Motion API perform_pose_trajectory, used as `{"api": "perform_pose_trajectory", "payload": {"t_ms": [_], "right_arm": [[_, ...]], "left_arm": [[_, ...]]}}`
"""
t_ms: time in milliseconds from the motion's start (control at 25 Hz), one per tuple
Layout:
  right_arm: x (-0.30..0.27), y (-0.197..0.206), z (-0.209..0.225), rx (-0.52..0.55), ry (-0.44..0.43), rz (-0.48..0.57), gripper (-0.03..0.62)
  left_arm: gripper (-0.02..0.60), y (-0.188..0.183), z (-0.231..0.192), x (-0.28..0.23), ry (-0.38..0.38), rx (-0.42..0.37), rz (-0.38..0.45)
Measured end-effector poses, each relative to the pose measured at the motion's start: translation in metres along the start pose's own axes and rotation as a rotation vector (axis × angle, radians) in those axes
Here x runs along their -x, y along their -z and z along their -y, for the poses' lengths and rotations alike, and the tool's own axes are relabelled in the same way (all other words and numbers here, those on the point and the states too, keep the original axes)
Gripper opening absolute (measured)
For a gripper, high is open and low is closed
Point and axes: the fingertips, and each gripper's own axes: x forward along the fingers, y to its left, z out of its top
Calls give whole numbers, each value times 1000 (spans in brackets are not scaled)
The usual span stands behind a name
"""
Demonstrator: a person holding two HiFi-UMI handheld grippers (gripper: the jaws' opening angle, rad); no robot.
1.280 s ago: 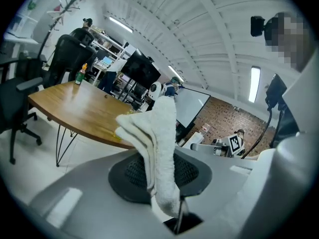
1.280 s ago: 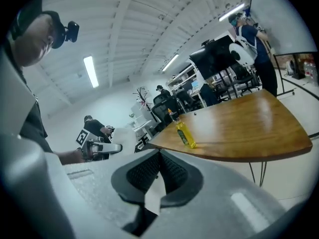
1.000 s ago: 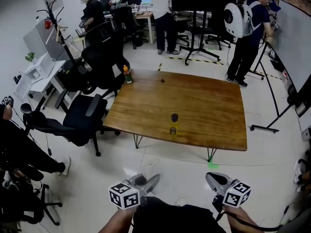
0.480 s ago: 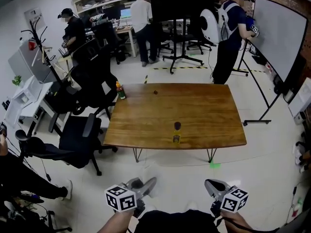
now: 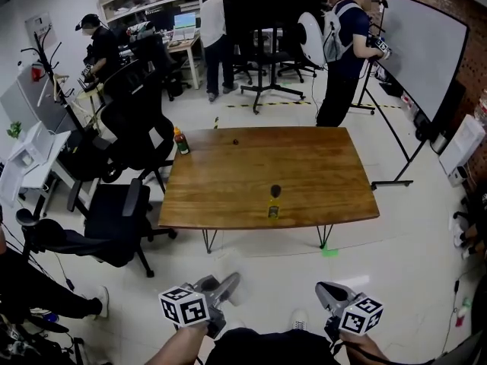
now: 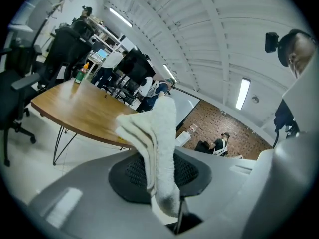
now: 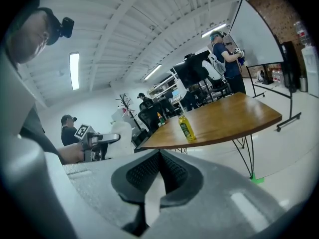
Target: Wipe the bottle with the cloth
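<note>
A yellow bottle [image 5: 273, 207] with a dark cap stands upright near the front edge of the wooden table [image 5: 319, 173], and it also shows in the right gripper view as the bottle [image 7: 186, 127]. My left gripper [image 5: 227, 286] is well short of the table, over the floor, shut on a folded white cloth [image 6: 158, 143] that sticks up between its jaws. The right gripper view shows that cloth [image 7: 121, 131] from the side. My right gripper [image 5: 324, 289] hangs at the same distance from the table, shut with nothing in it; its jaws [image 7: 159, 176] meet.
A second bottle [image 5: 180, 141] with an orange cap stands at the table's far left corner, near a small dark object [image 5: 235, 141]. Black office chairs [image 5: 114, 219] crowd the table's left side. People stand at the back, one by a whiteboard [image 5: 426, 52]. A green mark [image 5: 329, 251] lies on the floor.
The whole view has swung: the table and bottle sit slightly further left and the whiteboard has come in at the right. Both grippers stay low in front of me, their grips unchanged.
</note>
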Motion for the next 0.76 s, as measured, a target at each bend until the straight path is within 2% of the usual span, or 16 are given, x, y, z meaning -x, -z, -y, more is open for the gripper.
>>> {"api": "perform_pose_trajectory", "payload": {"t_ms": [80, 160, 760], "right_arm": [[1, -1, -2, 1, 1, 5, 9], [3, -2, -3, 1, 4, 9, 9], [6, -8, 3, 28, -35, -9, 9]], "left_arm": [[102, -3, -3, -1, 16, 57, 25], [103, -4, -2, -2, 26, 80, 31], [103, 17, 20, -10, -3, -40, -15]]}}
